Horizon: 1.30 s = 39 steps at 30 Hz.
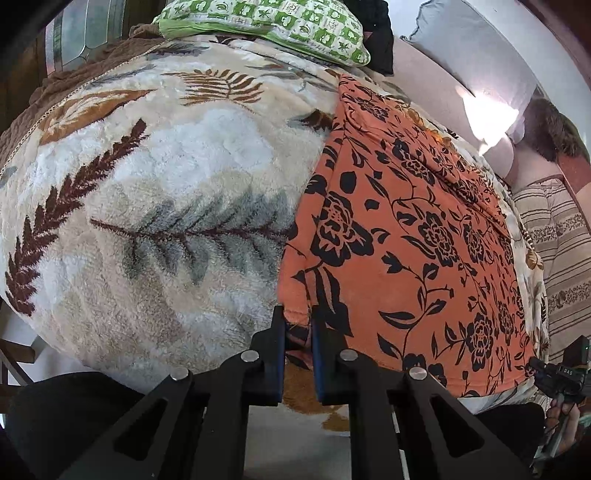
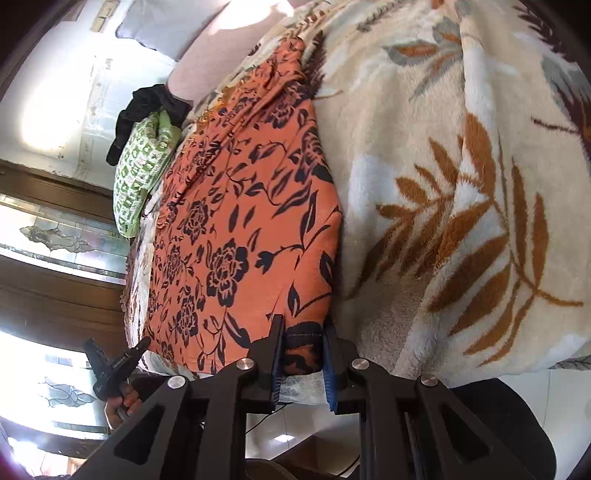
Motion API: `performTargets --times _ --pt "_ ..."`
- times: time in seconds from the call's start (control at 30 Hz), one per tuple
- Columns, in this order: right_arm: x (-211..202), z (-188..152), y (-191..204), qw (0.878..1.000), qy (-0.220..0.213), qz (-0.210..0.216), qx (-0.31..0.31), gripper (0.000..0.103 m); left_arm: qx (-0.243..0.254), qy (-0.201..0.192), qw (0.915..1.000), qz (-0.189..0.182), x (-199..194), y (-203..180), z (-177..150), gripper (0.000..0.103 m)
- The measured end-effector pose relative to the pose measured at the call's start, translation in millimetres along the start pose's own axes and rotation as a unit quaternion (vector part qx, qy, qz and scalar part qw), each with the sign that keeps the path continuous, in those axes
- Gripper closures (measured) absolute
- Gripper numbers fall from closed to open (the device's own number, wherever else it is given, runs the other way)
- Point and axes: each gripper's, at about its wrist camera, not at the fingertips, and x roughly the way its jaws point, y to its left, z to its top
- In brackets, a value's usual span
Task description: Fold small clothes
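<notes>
Leftmost in the left wrist view, a plush leaf-print blanket (image 1: 147, 192) covers the bed, with a green-and-white patterned pillow (image 1: 266, 26) at its far end and a black cloth (image 1: 380, 40) just beside that pillow. Next to the right, an orange garment with black flowers (image 1: 406, 229) lies spread flat on the blanket. The left gripper (image 1: 298, 325) has its jaws closed on the garment's near left corner, the cloth pinched between the blue pads. Farther right, at the garment's other near corner, the right gripper (image 1: 550, 373) shows small at the picture's edge. From the right wrist view, the right gripper (image 2: 303, 332) likewise clamps the garment's hem corner between its jaws, while the left gripper (image 2: 118, 358) appears at the lower left, held in a hand (image 2: 122, 402).
</notes>
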Motion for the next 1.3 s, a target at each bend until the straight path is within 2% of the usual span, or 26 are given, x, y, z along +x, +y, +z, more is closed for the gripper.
performTargets --times 0.1,0.23,0.4,0.57,0.63,0.73,0.77,0.8,0.83,0.87,0.9,1.0,1.1,1.17,1.2,1.27,1.3 --pt "-5 5 2 1.000 -0.007 0.019 0.001 0.084 -0.001 -0.019 0.9997 -0.018 -15 -6 8 0.091" --pt "-22 22 12 0.998 -0.038 0.057 -0.004 0.084 0.003 -0.055 0.9975 -0.045 -38 -19 28 0.091" --pt "-35 54 26 0.992 -0.078 0.102 -0.001 0.084 0.013 -0.100 0.9919 -0.078 -59 -39 67 0.091" --pt "-51 128 49 0.983 -0.132 0.127 -0.019 0.090 0.041 -0.131 0.9850 -0.104 -62 -70 135 0.091" --pt "-53 169 64 0.980 -0.149 0.129 -0.035 0.091 0.065 -0.142 0.9830 -0.096 -52 -88 166 0.091" --pt "-41 199 80 0.980 -0.128 0.147 -0.052 0.089 0.080 -0.149 0.9807 -0.098 -37 -103 182 0.091" --pt "-35 196 84 0.983 -0.114 0.131 -0.060 0.087 0.082 -0.150 0.9806 -0.095 -32 -105 180 0.091" --pt "-31 188 85 0.987 -0.101 0.105 -0.065 0.075 0.082 -0.150 0.9808 -0.093 -28 -103 176 0.091" --pt "-28 179 82 0.990 -0.090 0.088 -0.062 0.043 0.080 -0.147 0.9815 -0.093 -24 -100 172 0.091" --pt "-29 162 73 0.993 -0.082 0.077 -0.047 0.023 0.074 -0.143 0.9826 -0.093 -20 -95 168 0.091" --pt "-30 139 66 0.994 -0.077 0.066 -0.029 0.015 0.067 -0.139 0.9835 -0.094 -18 -90 165 0.091" --pt "-29 77 48 0.998 -0.041 0.044 0.000 0.015 0.050 -0.138 0.9842 -0.099 -23 -75 156 0.091" --pt "-18 26 40 0.998 -0.007 0.055 0.039 0.015 0.052 -0.140 0.9837 -0.100 -35 -70 149 0.091" --pt "-3 11 43 0.998 0.007 0.051 0.040 0.015 0.057 -0.144 0.9835 -0.093 -41 -69 144 0.091" --pt "5 8 46 0.998 0.011 0.055 0.039 0.016 0.058 -0.143 0.9837 -0.093 -42 -69 142 0.091" --pt "22 11 48 0.998 0.016 0.038 0.041 0.018 0.061 -0.142 0.9843 -0.085 -43 -68 135 0.091" --pt "30 12 47 0.998 0.017 0.038 0.046 0.033 0.062 -0.142 0.9846 -0.082 -44 -67 130 0.091"
